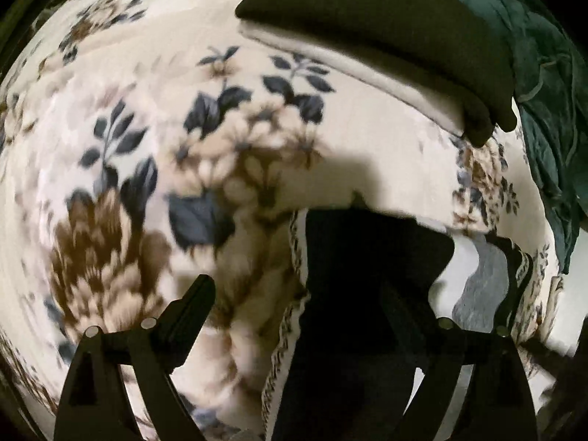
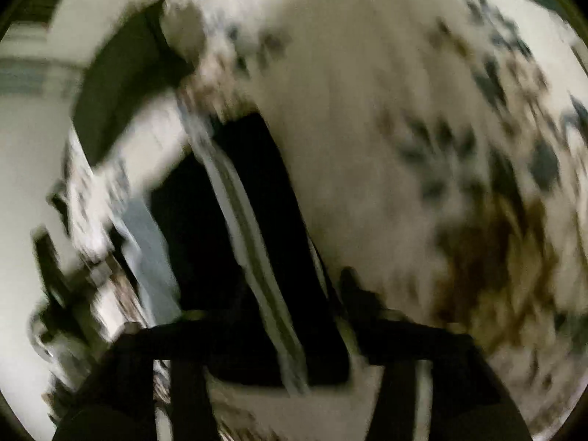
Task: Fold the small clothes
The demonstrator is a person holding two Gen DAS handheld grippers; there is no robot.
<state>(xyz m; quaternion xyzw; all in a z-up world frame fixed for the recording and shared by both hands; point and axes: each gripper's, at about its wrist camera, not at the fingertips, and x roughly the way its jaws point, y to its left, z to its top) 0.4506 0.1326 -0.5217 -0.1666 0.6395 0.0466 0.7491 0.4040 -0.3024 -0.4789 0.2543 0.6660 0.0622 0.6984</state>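
Black garment (image 1: 352, 294) with white side stripes (image 2: 253, 257) lying on floral blanket (image 1: 154, 117), near its patterned edge. Left gripper (image 1: 305, 301) poised above it, jaws spread wide, nothing pinched. Right gripper (image 2: 272, 294) badly blurred; jaws apart astride the striped part, contact with cloth not determinable. Folded dark stack (image 1: 386, 36) farther back on blanket, teal cloth (image 1: 544, 73) beside.

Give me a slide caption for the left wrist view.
Open left gripper above a floral fleece blanket, near a folded dark olive garment stacked on beige cloth.
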